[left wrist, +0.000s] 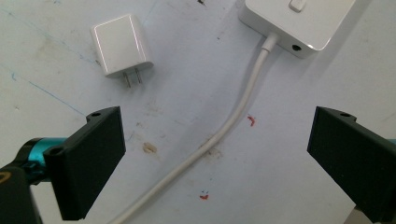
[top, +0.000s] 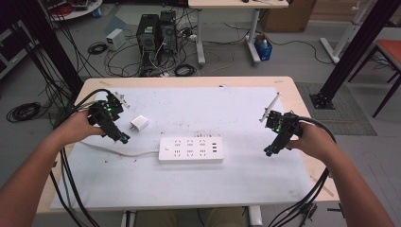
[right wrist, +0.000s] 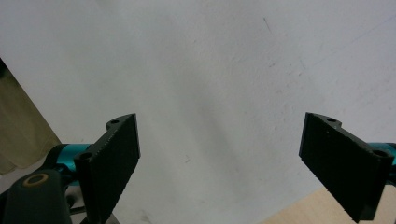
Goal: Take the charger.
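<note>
From above, the person holds a tool in each hand over a white mat (top: 227,175) on the bench (top: 293,92). The left tool (top: 124,138) hovers just beside the small white charger (top: 139,123), which lies on the mat to the left of the white power strip (top: 191,150). The right tool (top: 268,152) hangs well apart from both, over bare mat at the right.

In the left gripper view, the jaws stand spread wide with nothing between them but mat and the strip's white cord (left wrist: 233,116). The charger (left wrist: 120,44) lies flat beyond the left jaw, its two prongs pointing back toward the tool, and a corner of the power strip (left wrist: 299,21) sits at the top.

In the right gripper view, the jaws are likewise spread and empty over plain mat, with a strip of the bench edge (right wrist: 303,210) at the bottom.

The work looks to be picking up the charger and plugging it in. The risk I see: the charger is smooth and lying flat, so a shallow pinch could skid it away or clamp the prongs. The cord lies close to the approach and could get snagged. If the right tool stays away, the strip may slide when the prongs are pushed in.
</note>
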Available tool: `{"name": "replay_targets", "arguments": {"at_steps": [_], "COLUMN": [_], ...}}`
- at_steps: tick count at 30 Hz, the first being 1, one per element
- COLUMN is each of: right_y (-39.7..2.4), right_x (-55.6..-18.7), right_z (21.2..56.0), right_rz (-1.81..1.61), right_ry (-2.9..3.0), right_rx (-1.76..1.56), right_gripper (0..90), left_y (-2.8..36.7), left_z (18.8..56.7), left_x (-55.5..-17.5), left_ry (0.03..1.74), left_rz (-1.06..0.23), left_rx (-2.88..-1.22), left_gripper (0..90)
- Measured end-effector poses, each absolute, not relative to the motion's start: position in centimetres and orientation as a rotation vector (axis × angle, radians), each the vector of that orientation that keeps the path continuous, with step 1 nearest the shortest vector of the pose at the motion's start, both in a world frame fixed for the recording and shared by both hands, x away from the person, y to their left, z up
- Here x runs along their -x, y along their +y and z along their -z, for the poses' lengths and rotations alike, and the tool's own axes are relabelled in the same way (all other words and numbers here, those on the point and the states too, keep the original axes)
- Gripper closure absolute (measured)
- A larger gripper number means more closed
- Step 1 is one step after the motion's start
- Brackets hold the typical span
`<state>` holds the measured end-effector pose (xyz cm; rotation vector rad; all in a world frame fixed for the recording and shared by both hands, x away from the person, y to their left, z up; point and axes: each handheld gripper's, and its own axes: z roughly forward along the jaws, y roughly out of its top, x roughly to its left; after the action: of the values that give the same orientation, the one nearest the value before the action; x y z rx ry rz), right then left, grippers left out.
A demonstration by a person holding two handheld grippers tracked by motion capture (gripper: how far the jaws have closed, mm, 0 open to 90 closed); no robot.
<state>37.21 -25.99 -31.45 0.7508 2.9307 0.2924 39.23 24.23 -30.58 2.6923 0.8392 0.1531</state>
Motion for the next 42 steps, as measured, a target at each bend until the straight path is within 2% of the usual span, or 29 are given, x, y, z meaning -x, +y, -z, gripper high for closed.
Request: {"name": "replay_targets", "arguments": {"at_steps": [5,10,19,42], "right_y": [-26.1,-25.9,-25.2,-25.4], "right_x": [-37.1,-36.7,-36.7,-37.3], "right_z": [31.4,31.6,31.3,30.9], "right_rz": [-0.305,-0.319,-0.309,-0.298], "right_ry": [2.917,2.907,2.895,2.888], "right_rx": [-0.764,-0.776,-0.781,-0.799], "right_gripper": [11.8,11.8,11.8,11.8], "left_y": [24.3,24.3,24.7,24.5], "left_z": [30.3,30.1,30.2,34.6], "left_x": [-39.5,-40.0,-42.8,-47.4], "left_ry": [0.88,0.993,1.186,1.192], "left_rz": [-0.172,-0.184,-0.284,-0.274], "left_rx": [-2.663,-2.615,-2.508,-2.438], "left_gripper": [4.2,4.2,4.3,4.3]}}
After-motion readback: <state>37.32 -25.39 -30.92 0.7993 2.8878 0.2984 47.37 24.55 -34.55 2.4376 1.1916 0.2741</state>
